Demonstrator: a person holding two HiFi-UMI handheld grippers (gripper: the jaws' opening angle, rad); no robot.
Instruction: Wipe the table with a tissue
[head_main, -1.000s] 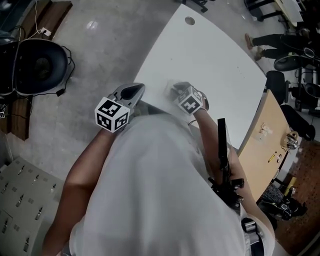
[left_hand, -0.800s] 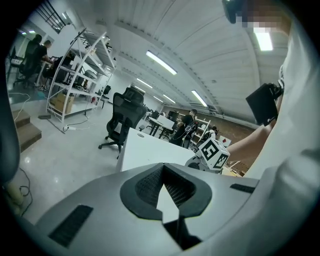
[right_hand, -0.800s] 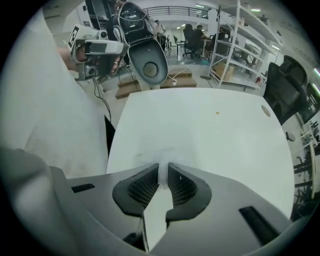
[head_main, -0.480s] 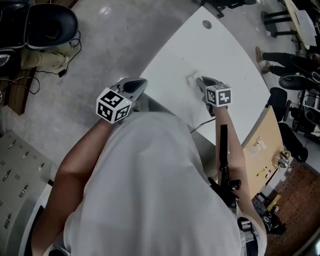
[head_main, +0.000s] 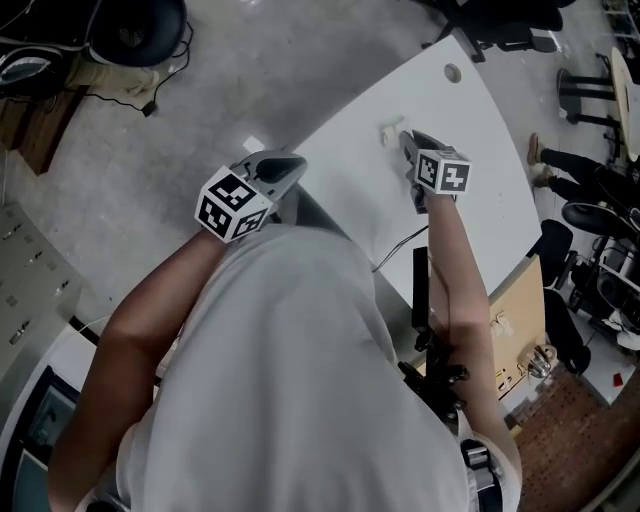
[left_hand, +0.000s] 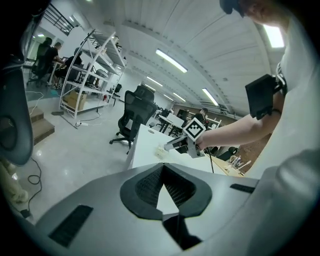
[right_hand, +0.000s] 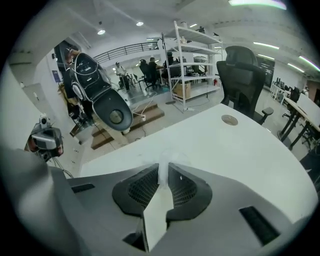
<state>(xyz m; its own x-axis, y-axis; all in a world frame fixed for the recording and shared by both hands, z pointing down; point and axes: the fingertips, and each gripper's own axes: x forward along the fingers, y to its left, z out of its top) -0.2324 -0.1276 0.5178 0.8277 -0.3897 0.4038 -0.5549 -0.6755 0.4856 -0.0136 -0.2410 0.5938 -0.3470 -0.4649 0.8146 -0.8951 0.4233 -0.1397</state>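
Note:
The white table (head_main: 480, 140) slants across the head view. My right gripper (head_main: 404, 138) points down at it, shut on a small crumpled white tissue (head_main: 388, 133) that rests on the tabletop. In the right gripper view the tissue (right_hand: 163, 174) is pinched between the dark jaws, over the table (right_hand: 240, 150). My left gripper (head_main: 290, 165) hovers at the table's near left edge, jaws closed with nothing in them (left_hand: 162, 167). From the left gripper view I see the right gripper (left_hand: 170, 147) and the tissue (left_hand: 160, 151) further along the table.
A round cable hole (head_main: 453, 72) lies near the table's far end. Black office chairs (right_hand: 242, 75) stand beyond it. A wooden board (head_main: 510, 330) adjoins the table's right side, and a thin cable (head_main: 400, 245) trails over the near edge. Shelving (right_hand: 192, 50) stands on the concrete floor.
My right gripper has slid the tissue across the table, away from the body and toward the cable hole. The left gripper has stayed at the near edge.

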